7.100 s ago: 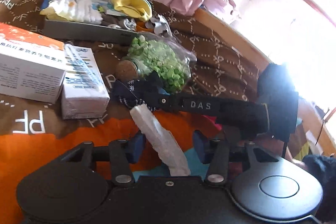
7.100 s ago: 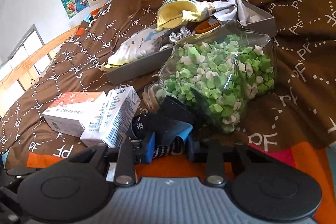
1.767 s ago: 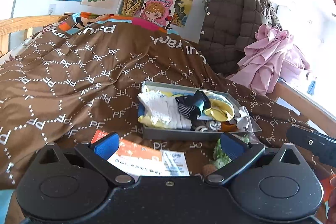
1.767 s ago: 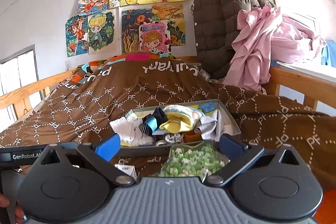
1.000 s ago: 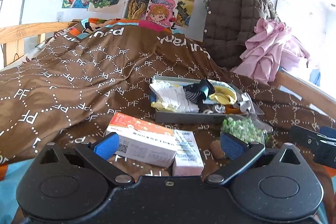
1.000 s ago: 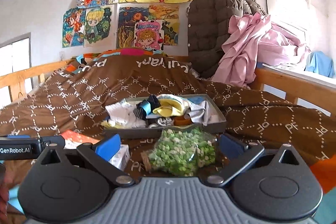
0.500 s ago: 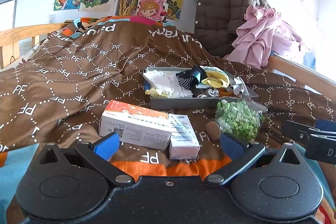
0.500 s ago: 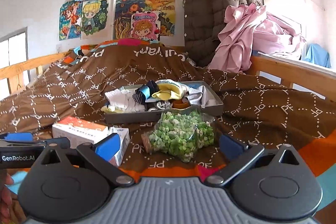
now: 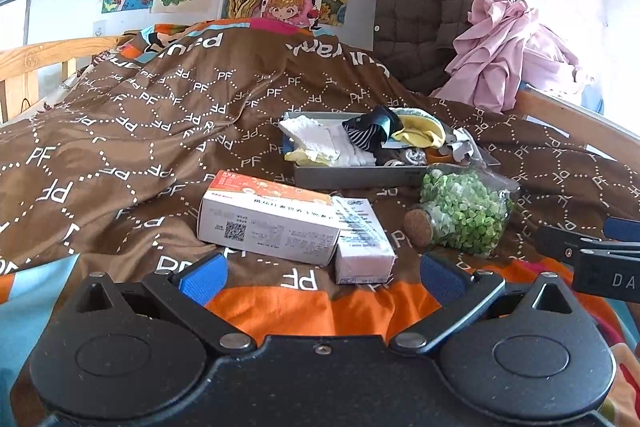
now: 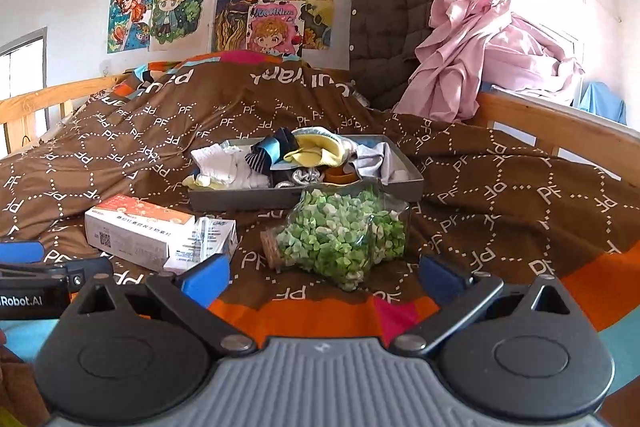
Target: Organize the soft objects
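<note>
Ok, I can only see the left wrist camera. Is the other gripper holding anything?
Observer: No. The right gripper is open and empty.
Operator: What's right in front of it?
Observer: The clear cork-stoppered jar of small green pieces, lying on its side, straight ahead of the open fingers.
Operator: Anything near it that I can't see?
Observer: A pink patch in the orange band of the brown patterned blanket, down between the open fingers.

Black tool (image 9: 322, 273), blue pads (image 9: 202, 277), silver screws.
</note>
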